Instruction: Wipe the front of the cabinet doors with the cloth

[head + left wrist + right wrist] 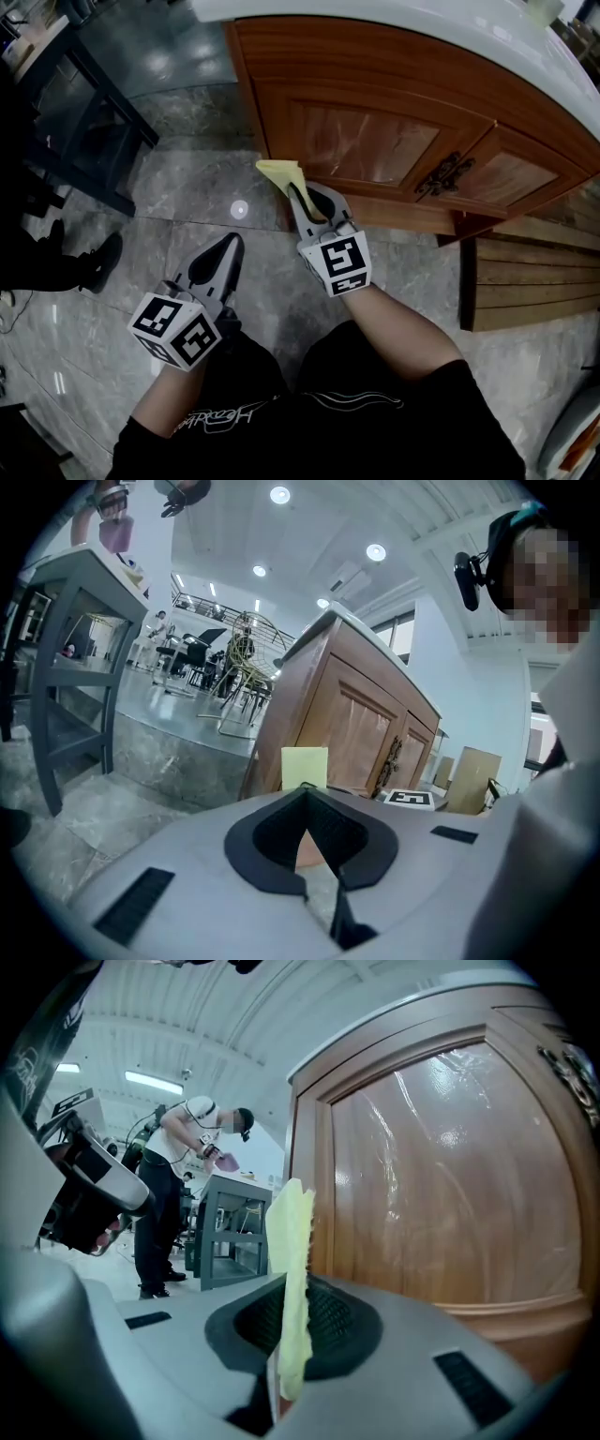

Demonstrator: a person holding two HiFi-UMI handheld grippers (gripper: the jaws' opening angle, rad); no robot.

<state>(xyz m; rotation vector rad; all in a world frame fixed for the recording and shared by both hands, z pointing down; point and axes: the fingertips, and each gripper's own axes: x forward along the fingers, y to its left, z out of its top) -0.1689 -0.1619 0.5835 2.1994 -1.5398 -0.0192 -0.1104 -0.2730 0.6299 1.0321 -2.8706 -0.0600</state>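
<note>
One yellow cloth [279, 172] is clamped in the right gripper [295, 193]. It is folded and stands edge-on, and the jaws are closed on its lower part. The upper part sticks out free beyond the tips. That grip looks chosen so the soft flap, not the plastic jaws, meets the wood.

The cloth sits low, at the bottom left corner of the left door [370, 142], right by the cabinet's outer edge. In the right gripper view its edge lies just beside the door frame. No view shows whether it actually touches the frame. Starting at a corner would suit a wipe that sweeps across the panel toward the handles [448, 173] and on to the right door [511, 178]. From this frame alone I judge the wiping is at or near its start, with both glossy panels left to cover.

The left gripper [230, 246] hangs back over the floor [197, 197], well apart from the cabinet. Its jaws meet at the tips with nothing between them, and only cabinet wood shows through the gap behind the tips. It seems parked out of the way, since one gripper is enough for this job.

The main risk is the thin flap folding over under pressure, so that the jaw tips scrape the varnish.
</note>
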